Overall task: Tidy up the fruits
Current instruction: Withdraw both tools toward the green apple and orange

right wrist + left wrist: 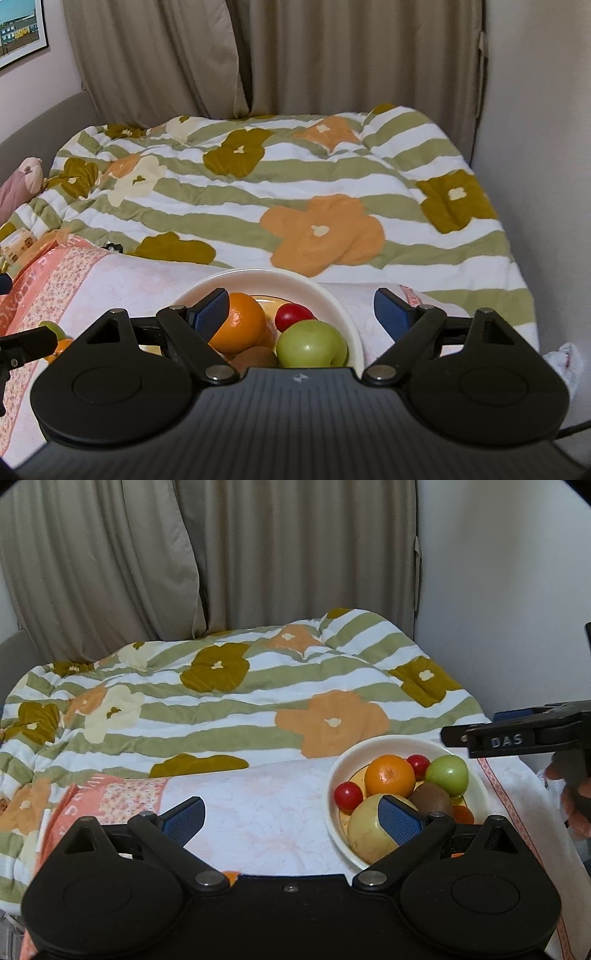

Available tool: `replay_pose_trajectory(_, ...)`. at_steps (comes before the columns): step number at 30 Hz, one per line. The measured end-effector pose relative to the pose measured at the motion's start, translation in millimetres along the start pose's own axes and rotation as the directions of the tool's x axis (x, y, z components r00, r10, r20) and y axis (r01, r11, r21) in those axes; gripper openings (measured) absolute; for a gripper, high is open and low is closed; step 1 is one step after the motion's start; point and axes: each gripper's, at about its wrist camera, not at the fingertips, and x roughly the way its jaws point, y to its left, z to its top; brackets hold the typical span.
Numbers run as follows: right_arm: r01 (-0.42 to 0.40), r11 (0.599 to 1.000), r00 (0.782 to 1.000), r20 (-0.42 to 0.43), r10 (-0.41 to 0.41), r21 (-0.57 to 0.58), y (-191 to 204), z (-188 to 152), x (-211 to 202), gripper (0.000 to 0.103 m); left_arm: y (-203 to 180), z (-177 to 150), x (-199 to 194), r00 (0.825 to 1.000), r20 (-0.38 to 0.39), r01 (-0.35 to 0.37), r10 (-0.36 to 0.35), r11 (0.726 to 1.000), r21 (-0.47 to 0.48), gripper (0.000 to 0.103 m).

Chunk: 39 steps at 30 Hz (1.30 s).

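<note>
A cream bowl (476, 775) sits on a pink floral cloth (266, 812) and holds an orange (389, 775), a green apple (447, 775), a kiwi (430, 799), two red cherry tomatoes (348, 795), and a large yellow pear-like fruit (365, 830). My left gripper (295, 818) is open and empty, low over the cloth, its right pad (400, 819) in front of the yellow fruit. My right gripper (301, 314) is open and empty, straddling the bowl (332, 295) above the orange (240, 328), apple (312, 343) and tomato (293, 315). The right gripper also shows in the left wrist view (517, 738).
A flowered green-striped duvet (258, 686) covers the bed behind the cloth. Beige curtains (221, 554) hang at the back and a white wall (509, 590) stands on the right. A small orange fruit (61, 347) lies on the cloth at left. A plush toy (22, 181) lies far left.
</note>
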Motion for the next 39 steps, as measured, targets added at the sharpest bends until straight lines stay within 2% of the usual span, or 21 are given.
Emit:
replay_pose_trajectory(4, 0.015, 1.0, 1.0, 0.022, -0.015, 0.011, 10, -4, -30, 0.101, 5, -6, -23, 1.0, 0.017, 0.014, -0.014, 1.0, 0.005, 0.102)
replay_pose_trajectory(14, 0.075, 0.997, 0.994, 0.079, -0.077, 0.026, 55, -24, -107, 0.103, 24, -32, -84, 0.992, 0.116, 0.048, -0.047, 0.999, -0.003, 0.102)
replay_pose_trajectory(22, 0.107, 0.994, 0.989, 0.097, -0.109, 0.024, 106, -47, -143, 0.103, 51, -53, -113, 0.987, 0.138, 0.088, -0.087, 0.996, -0.002, 0.102)
replay_pose_trajectory(31, 0.094, 0.995, 0.992, 0.079, -0.097, 0.041, 156, -64, -137, 0.103, 101, -71, -108, 0.99, 0.12, 0.076, -0.077, 0.997, 0.019, 0.102)
replay_pose_trajectory(39, 0.092, 0.994, 0.994, 0.048, -0.095, 0.058, 192, -81, -102, 0.103, 143, -84, -66, 0.992, 0.084, 0.076, -0.09, 0.984, 0.162, 0.103)
